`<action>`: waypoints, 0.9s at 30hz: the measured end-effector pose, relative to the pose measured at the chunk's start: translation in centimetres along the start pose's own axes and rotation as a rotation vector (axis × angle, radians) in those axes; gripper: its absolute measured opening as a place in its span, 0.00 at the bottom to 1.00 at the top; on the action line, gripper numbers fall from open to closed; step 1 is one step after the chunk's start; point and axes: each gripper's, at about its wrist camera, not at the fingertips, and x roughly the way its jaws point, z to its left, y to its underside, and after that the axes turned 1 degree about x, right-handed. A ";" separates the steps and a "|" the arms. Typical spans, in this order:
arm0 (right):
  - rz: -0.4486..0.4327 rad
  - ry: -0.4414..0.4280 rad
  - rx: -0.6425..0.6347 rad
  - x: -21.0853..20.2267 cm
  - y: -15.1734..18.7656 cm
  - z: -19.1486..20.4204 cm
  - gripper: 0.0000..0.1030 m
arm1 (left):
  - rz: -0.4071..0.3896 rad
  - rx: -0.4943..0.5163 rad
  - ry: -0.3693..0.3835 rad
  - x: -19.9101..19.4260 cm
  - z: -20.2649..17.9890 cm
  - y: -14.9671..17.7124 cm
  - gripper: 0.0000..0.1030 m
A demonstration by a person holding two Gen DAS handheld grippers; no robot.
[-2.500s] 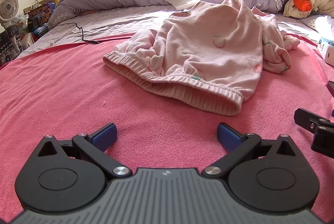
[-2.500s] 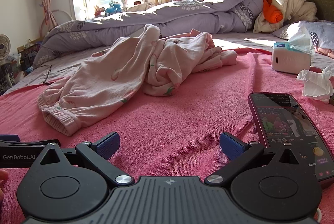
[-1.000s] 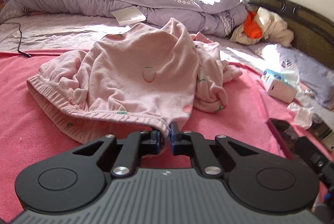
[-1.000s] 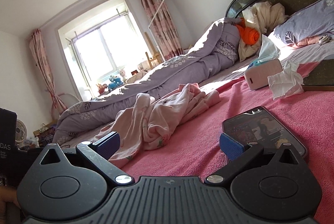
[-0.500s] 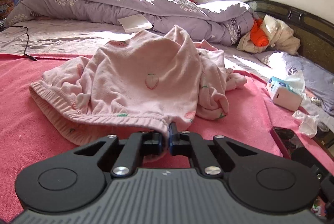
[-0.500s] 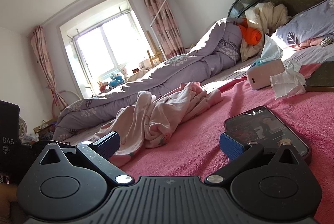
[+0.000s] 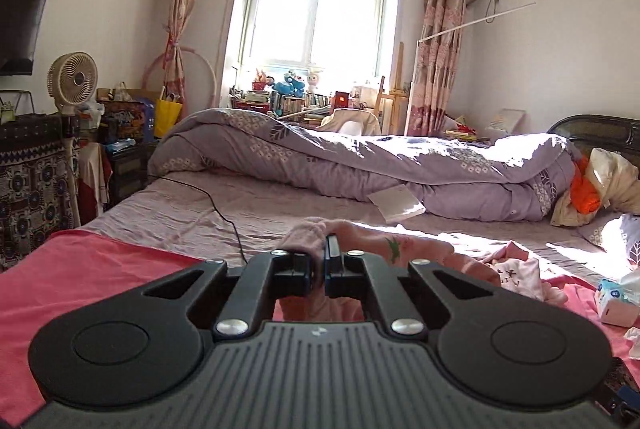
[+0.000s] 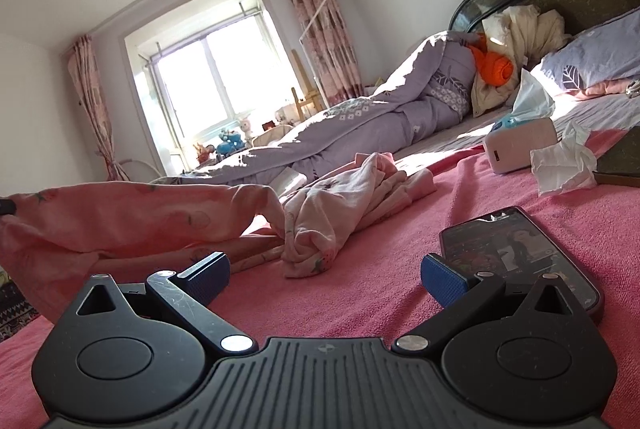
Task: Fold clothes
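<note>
Lifting soft pink strawberry-print garment by its hem off red towelling bedspread, left gripper pinching cloth.
Next, likely: bringing right gripper, fingers spread and empty, onto opposite hem corner.

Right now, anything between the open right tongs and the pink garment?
Nothing visible. Only bare pink blanket lies between the right tongs and the bunched pink garment ahead. The phone lies off to the right, beside the right finger. The left tongs already pinch the garment's hem.
</note>
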 end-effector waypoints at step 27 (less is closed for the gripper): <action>0.325 0.417 -0.309 26.8 -9.2 3.9 0.14 | 0.139 -0.115 -0.118 -1.3 14.9 8.8 0.08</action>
